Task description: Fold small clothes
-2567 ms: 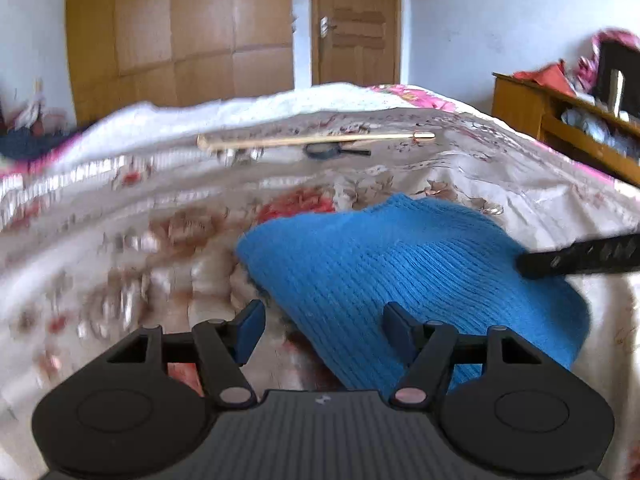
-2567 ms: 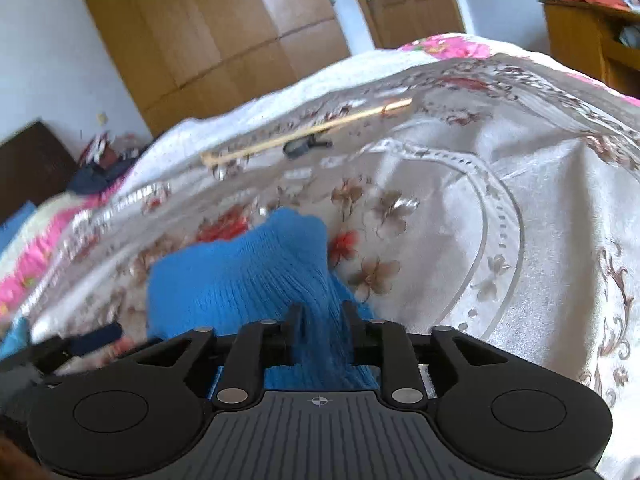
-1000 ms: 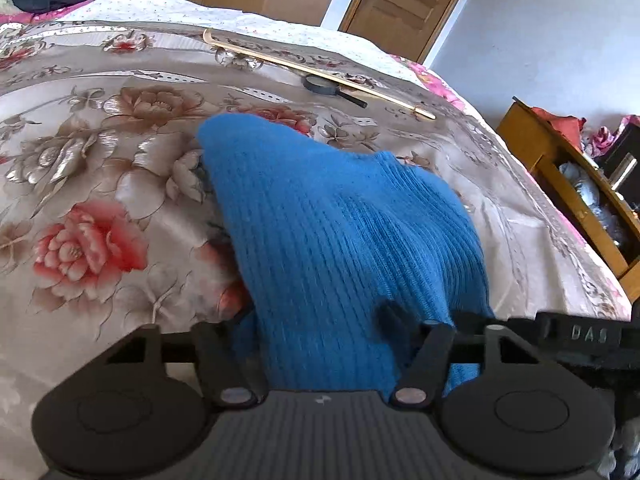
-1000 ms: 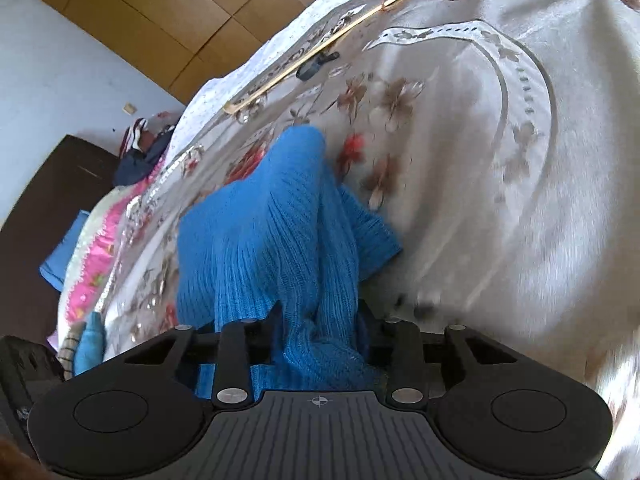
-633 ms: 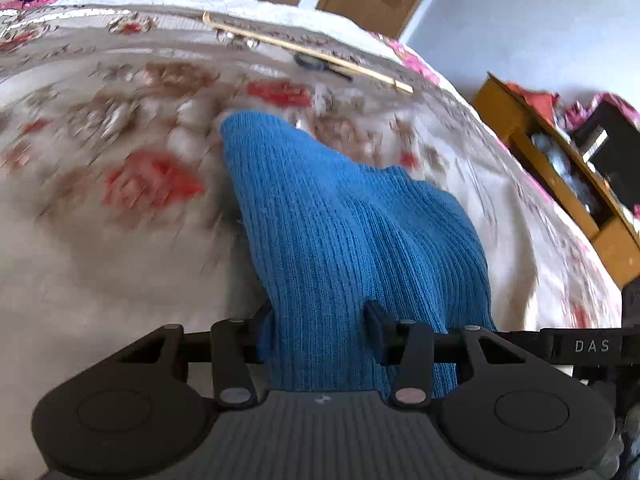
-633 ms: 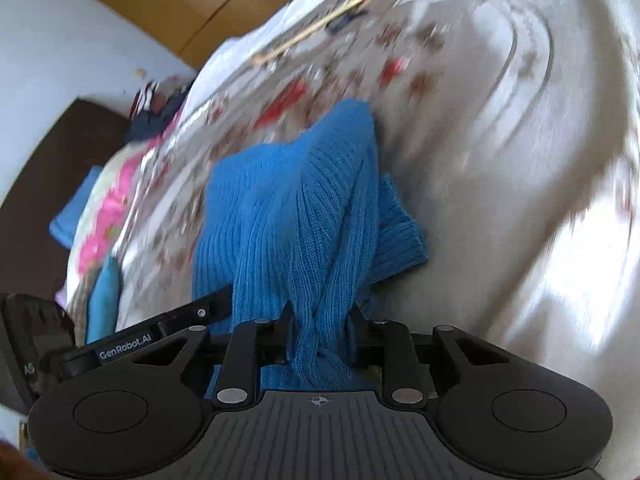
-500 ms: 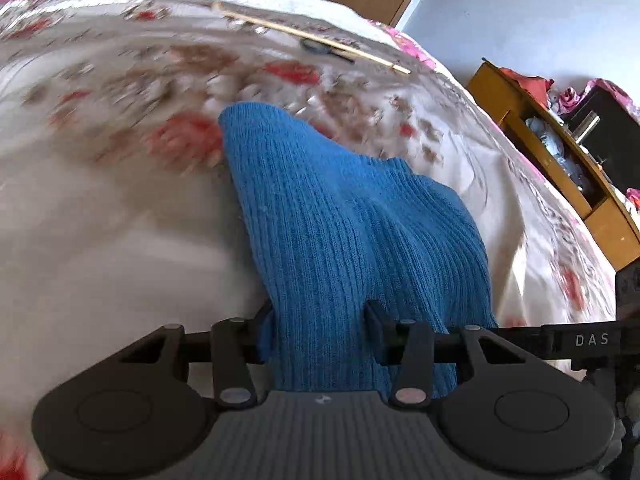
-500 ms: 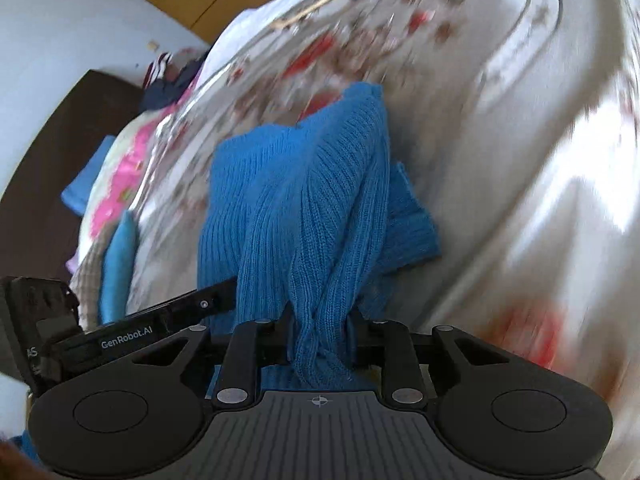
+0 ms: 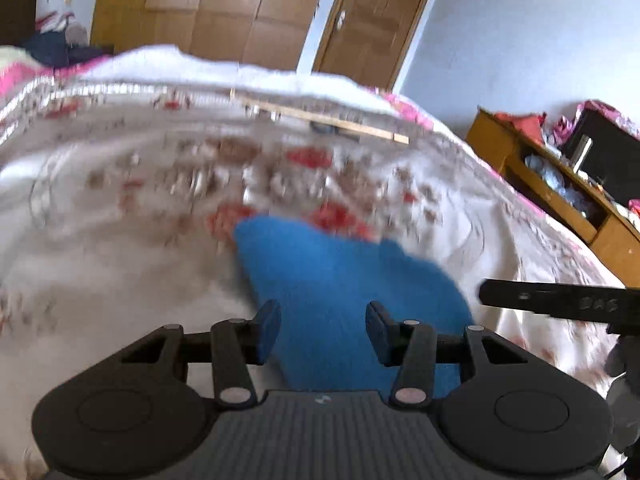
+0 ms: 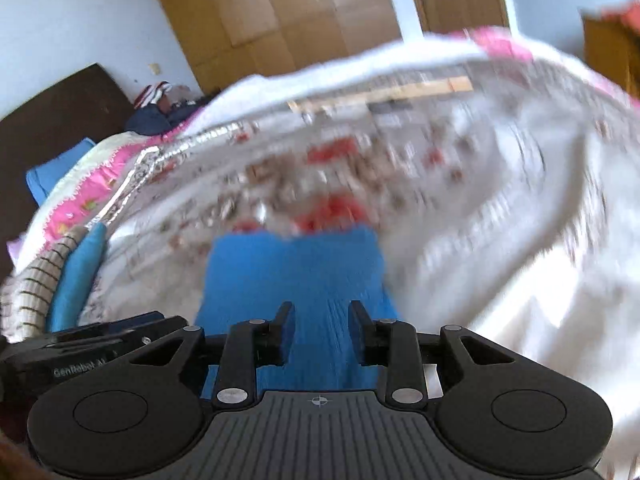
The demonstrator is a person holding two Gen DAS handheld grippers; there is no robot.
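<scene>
While both views are blurred, the blue knit garment (image 9: 344, 280) lies on the floral bedspread (image 9: 120, 208) of the bed, directly ahead of both tools. The left hand-held gripper (image 9: 323, 330) has its jaws opening; the pads stand clear of the knit, which shows between them. The right hand-held gripper (image 10: 320, 326) is likewise opening, released, with blue fabric visible in its gap. A wooden stick (image 9: 320, 120) rests farther back on the bedspread.
</scene>
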